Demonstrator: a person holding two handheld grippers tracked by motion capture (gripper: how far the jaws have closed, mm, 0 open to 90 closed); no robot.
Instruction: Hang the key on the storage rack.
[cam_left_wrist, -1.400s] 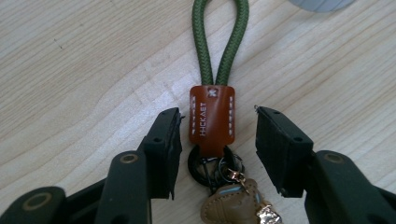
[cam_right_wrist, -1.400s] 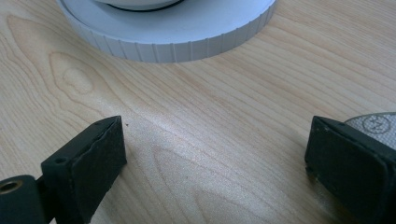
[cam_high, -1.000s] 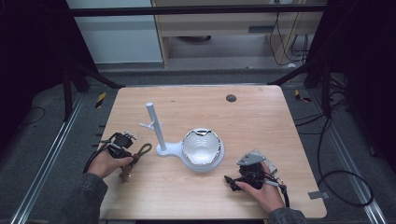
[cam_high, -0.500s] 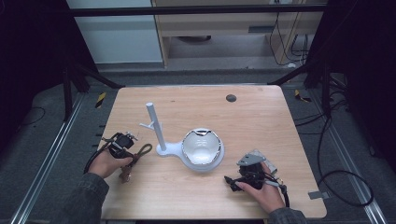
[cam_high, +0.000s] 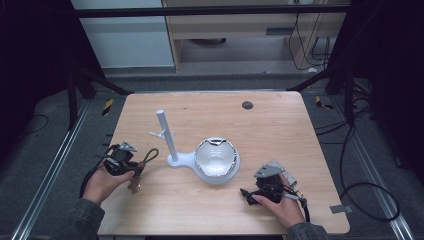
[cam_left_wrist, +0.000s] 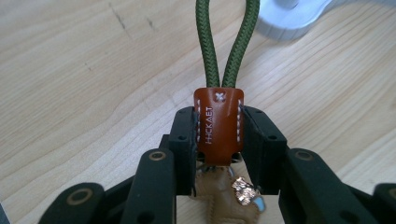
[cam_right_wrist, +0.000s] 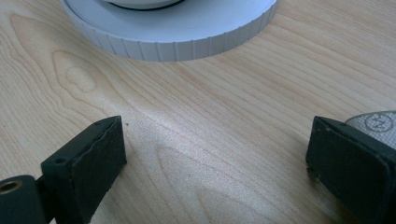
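Left gripper view: the left gripper (cam_left_wrist: 218, 140) is pinching the keychain's brown leather tab (cam_left_wrist: 218, 125), green cord loop (cam_left_wrist: 227, 42) extending ahead.

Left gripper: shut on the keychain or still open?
Shut. In the left gripper view, the left gripper's fingers press both sides of the keychain's brown leather tab; its green cord loop extends beyond.

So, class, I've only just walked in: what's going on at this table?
A person works with a gripper in each hand. The left gripper is shut on the brown leather tab of a keyring with a green cord loop, beside the white stand with its pegged post and dish. The right gripper rests open on the wooden table, near the dish, holding nothing.
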